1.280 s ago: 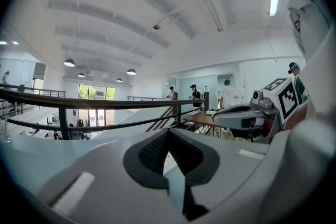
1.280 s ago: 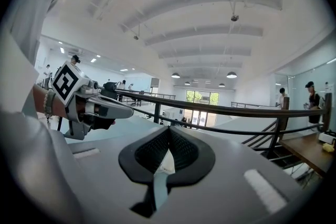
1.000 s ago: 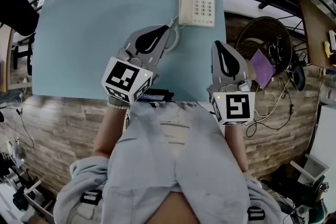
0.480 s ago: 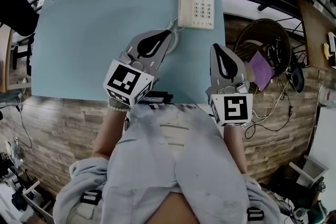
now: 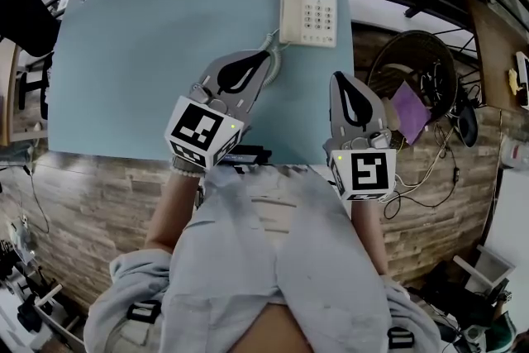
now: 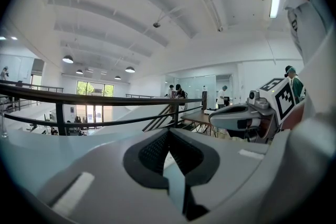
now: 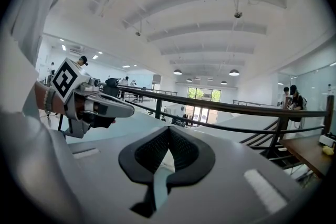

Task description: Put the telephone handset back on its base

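Nothing here carries print that can be read. The cream push-button telephone (image 5: 310, 8) shows a grid of keys and a small dark window at its far end, too small to make out. Each gripper's cube bears only black-and-white square markers.

The telephone stands on the pale blue table (image 5: 149, 45) near the far right corner, its right side close along the table's right edge. The cream handset (image 5: 289, 8) lies lengthwise on the left part of the base, seated there as far as the head view shows. A pale coiled cord (image 5: 274, 60) curls from the telephone's near left corner.

The left gripper (image 5: 266, 54) points up at that corner with its tip by the cord. Its own view shows the dark ribbed pads pressed together with nothing between them. The right gripper (image 5: 339, 77) sits near the table's right edge, well short of the telephone, its jaws likewise closed on nothing.

The table's whole left and middle are bare, broad room for moving. A small black device (image 5: 246, 153) sits at the near edge, by the person's lap.

Off the right edge, on the wood-patterned floor, are a dark round wire frame (image 5: 413, 54), a purple sheet (image 5: 411, 107) and loose cables. Both gripper views look out across a dark metal railing (image 7: 236, 107) into a white hall with people far off.
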A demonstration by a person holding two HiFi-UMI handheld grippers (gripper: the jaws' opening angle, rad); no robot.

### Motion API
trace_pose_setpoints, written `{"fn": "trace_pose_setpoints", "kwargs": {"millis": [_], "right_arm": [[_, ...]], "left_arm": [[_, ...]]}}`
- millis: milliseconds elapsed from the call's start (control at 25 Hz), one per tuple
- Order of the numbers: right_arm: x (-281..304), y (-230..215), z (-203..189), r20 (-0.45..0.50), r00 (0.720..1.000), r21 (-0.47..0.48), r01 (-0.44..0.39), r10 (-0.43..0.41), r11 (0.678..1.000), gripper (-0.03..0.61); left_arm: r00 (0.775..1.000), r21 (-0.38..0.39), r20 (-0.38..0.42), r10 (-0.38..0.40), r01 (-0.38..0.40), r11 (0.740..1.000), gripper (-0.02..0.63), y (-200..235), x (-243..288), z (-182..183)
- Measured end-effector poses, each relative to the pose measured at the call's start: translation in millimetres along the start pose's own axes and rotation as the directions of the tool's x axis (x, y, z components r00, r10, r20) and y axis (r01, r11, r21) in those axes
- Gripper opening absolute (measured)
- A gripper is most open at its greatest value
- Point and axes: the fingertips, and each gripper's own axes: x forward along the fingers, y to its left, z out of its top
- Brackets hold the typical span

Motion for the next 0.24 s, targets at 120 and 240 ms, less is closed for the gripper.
{"fn": "trace_pose_setpoints", "kwargs": {"millis": [120, 240], "right_arm": [[0.6, 0.4, -0.7, 0.002, 1.000, 0.002, -0.001, 0.001, 1.000, 0.006], [1.4, 1.7, 0.8, -0.011, 1.000, -0.008, -0.009, 0.008, 1.000, 0.006]], "left_arm": [[1.000, -0.002, -0.004, -0.002, 0.002, 1.000, 0.003, -0.9, 0.2, -1.2], [1.000, -0.004, -0.007, -0.003, 0.003, 1.000, 0.003, -1.4, 1.1, -2.1]]}}
